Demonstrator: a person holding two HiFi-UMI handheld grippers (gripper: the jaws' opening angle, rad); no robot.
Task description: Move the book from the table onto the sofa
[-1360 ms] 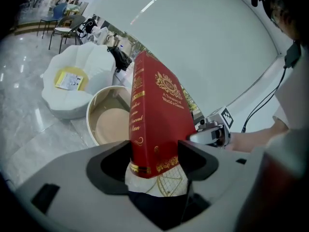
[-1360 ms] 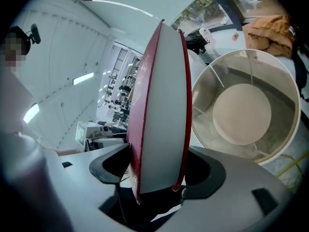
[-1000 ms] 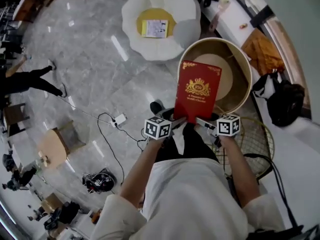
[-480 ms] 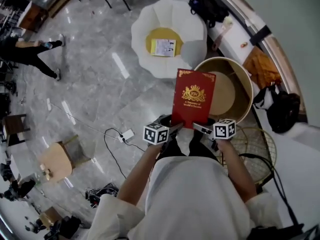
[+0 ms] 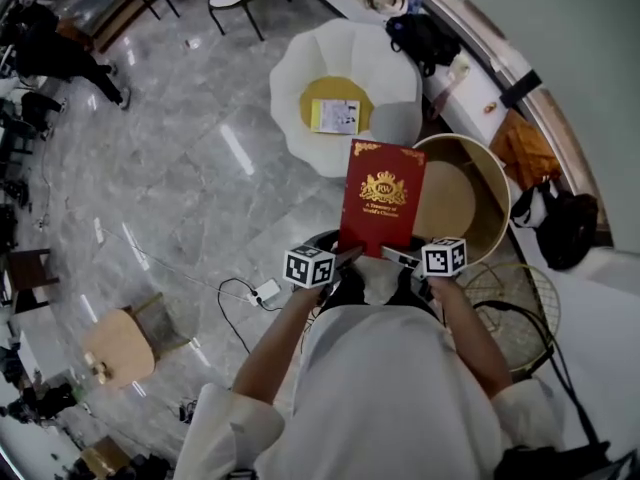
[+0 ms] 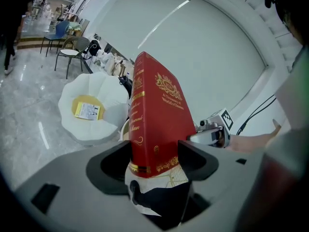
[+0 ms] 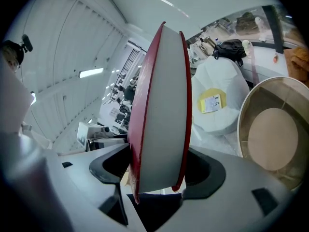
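A thick red book [image 5: 381,198] with a gold crest is carried in the air in front of the person, cover up in the head view. My left gripper [image 5: 349,256] is shut on its near spine corner; the left gripper view has the red spine [image 6: 145,124] clamped between both jaws. My right gripper [image 5: 393,255] is shut on the page-edge side, where the white page block [image 7: 161,124] fills the gap between its jaws. Ahead stands the white petal-shaped sofa [image 5: 300,78] with a yellow cushion [image 5: 332,98] and a leaflet on it. The round beige table [image 5: 470,193] lies to the right of the book.
A white bench along the curved wall holds black bags [image 5: 422,36] and an orange cloth [image 5: 525,148]. A wire basket [image 5: 515,298] and a cable lie at the right. A power strip [image 5: 265,292] with its cord, a small wooden stool [image 5: 120,343] and chairs stand on the marble floor.
The book and both grippers have moved away from the round table toward the white sofa, which now lies closer ahead. Both grips are unchanged.
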